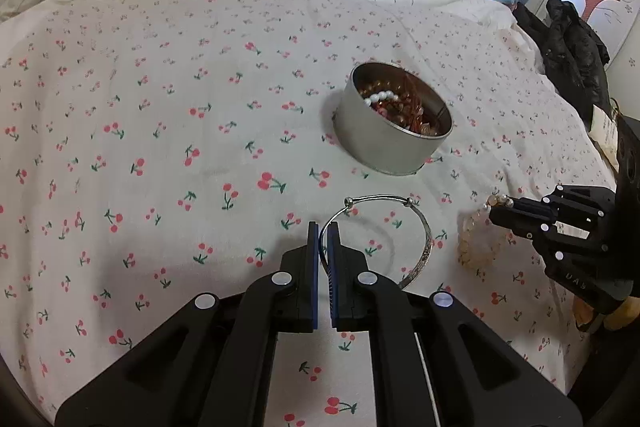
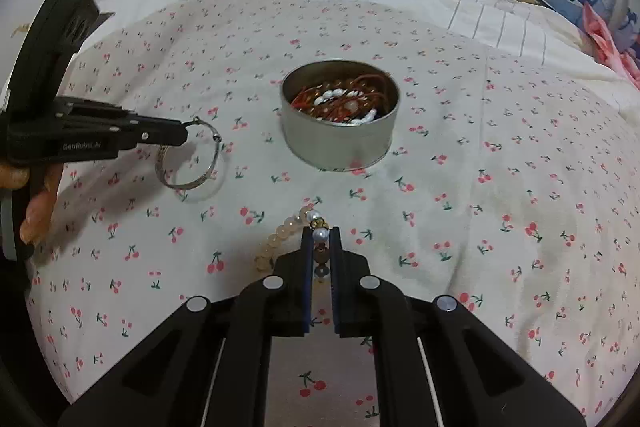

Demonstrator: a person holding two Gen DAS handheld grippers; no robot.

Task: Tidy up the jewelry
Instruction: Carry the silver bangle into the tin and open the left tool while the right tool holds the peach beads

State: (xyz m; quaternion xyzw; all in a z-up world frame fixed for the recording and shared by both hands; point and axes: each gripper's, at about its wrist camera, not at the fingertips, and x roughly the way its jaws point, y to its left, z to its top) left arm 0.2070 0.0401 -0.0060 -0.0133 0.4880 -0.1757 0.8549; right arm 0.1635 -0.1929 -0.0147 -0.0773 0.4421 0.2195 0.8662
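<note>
Matte black plastic two-finger gripper (image 1: 323, 231): blue pads, round silver pivot screws; the other (image 2: 321, 235) identical; "GenRobot.AI" lettering.

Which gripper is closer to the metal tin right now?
Hard to call; neither clearly. The left gripper, shut on the silver bangle, and the right gripper, shut on the bead bracelet, both sit short of the tin.

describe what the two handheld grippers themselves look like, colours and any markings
Both the left gripper and the right gripper are matte black plastic linkages with round silver pivot pins and blue pads inside the fingers. The left one carries white "GenRobot.AI" lettering on its side.
</note>
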